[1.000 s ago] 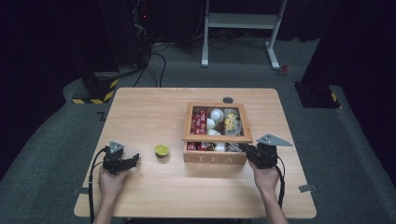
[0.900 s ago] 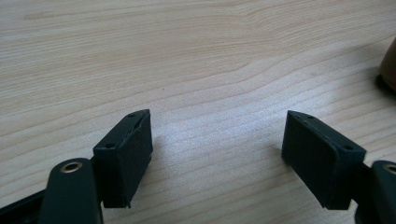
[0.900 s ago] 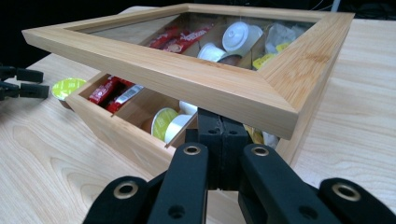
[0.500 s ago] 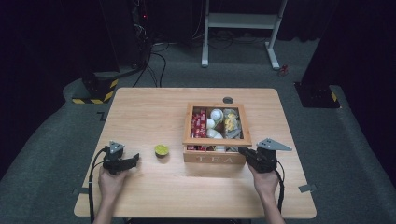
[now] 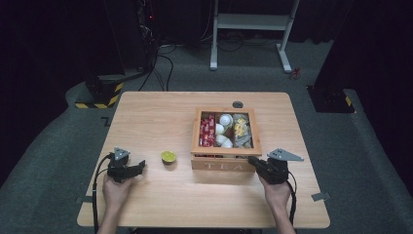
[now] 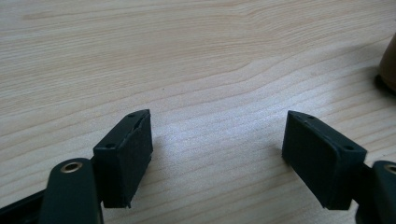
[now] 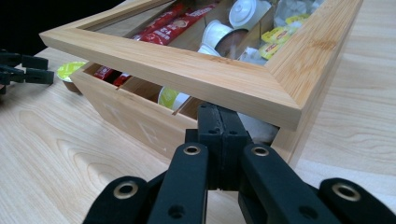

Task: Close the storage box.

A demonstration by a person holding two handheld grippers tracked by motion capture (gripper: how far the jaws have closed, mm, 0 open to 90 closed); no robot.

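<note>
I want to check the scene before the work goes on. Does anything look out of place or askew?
Two things. The tea box's lid is raised off the box at the front, with the shut right gripper pushed under its edge. One green-topped capsule sits alone on the table, outside the box.

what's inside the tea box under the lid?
Through the windowed lid of the tea box: red sachets, white capsules, yellow-tagged tea bags; a green-topped capsule shows in the lifted gap. Lower layers and the front row are hidden.
</note>
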